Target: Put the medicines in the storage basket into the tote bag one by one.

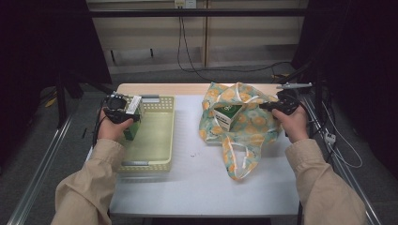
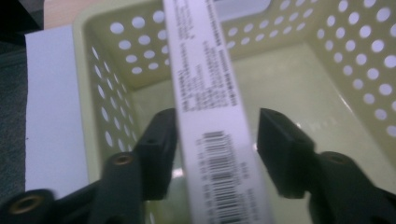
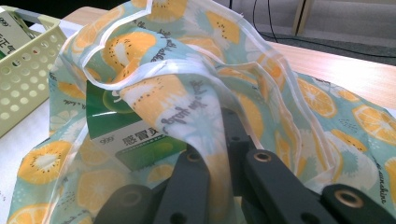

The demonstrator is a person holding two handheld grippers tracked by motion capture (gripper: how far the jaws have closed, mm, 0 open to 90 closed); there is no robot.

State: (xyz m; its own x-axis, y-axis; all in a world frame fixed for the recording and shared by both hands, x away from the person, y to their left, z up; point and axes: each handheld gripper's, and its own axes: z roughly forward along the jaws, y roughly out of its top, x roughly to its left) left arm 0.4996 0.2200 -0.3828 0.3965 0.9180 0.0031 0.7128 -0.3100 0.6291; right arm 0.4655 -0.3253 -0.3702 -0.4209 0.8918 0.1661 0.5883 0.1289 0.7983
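Gripping bag rim [image 3: 154, 70], right gripper [image 3: 224, 140]; left gripper [image 2: 217, 140] released around box [image 2: 210, 107], near basket wall [image 2: 93, 93].

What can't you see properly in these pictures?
- Box between the left tool jaws: its print is blurred in the left gripper view, and the bottom edge cuts it off.
- Green box in the fruit-print bag: bag cloth covers part of it in the right gripper view.
- Right tool tips: folded cloth hides them there.
- Basket near-left corner: a hand and sleeve cover it in the high view.
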